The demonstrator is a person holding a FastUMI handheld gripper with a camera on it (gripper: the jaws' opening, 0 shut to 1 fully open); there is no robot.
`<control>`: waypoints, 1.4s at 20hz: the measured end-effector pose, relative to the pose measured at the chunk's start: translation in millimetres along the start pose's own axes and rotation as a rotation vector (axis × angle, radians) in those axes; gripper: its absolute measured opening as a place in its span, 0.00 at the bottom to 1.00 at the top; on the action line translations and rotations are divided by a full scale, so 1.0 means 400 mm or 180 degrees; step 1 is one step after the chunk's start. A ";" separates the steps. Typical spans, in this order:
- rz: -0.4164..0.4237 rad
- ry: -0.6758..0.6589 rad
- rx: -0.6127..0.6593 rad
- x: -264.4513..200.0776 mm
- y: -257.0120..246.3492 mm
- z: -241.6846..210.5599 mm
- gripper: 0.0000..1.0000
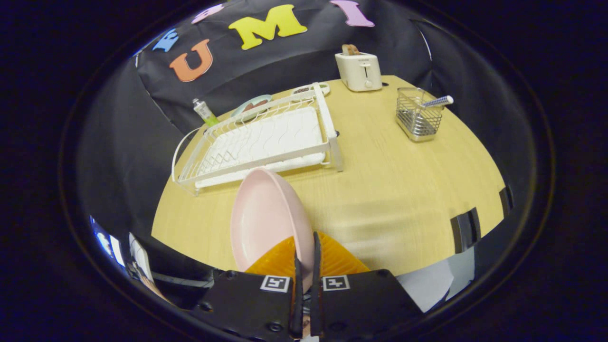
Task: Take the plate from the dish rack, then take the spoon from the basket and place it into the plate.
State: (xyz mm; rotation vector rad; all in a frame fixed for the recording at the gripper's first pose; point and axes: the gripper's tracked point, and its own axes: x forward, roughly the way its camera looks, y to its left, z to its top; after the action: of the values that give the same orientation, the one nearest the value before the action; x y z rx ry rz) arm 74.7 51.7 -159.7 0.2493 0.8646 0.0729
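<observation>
In the gripper view we have the gripper [306, 249] clamped on the rim of the pink plate [266, 213], one finger on each face of it. The plate stands on edge and rises forward from the fingers, its hollow face turned to our left and its long axis running straight ahead towards the dish rack [266, 142]. The plate is clear of the rack and held above the wooden table [389, 190], so we judge the first step done and the set-down next.

The bare tabletop lies ahead and to the right of the fingers. To lay the plate flat there, the wrist would need to roll so that the hollow face turns upward.

The dish rack holds no dishes now. Beyond it lie two small plates [251, 105] with something on them that we cannot make out, and a small tube [205, 113] stands at the rack's far left corner.

The wire basket [418, 116] stands well apart, far ahead to the right, with the spoon [437, 101] in it, handle leaning out over the right rim. A toaster [359, 70] with bread in it stands at the table's far edge.
</observation>
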 end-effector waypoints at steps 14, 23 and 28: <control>0.0380 0.0182 0.0280 0.122 -0.084 -0.023 0.24; -0.0022 -0.0183 -0.0021 0.130 -0.128 0.012 0.37; -0.0297 -0.0679 -0.0236 0.089 -0.163 0.072 0.67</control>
State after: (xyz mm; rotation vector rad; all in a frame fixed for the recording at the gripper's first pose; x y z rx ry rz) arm 117.3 -11.1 -184.5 0.1440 0.6589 -0.0086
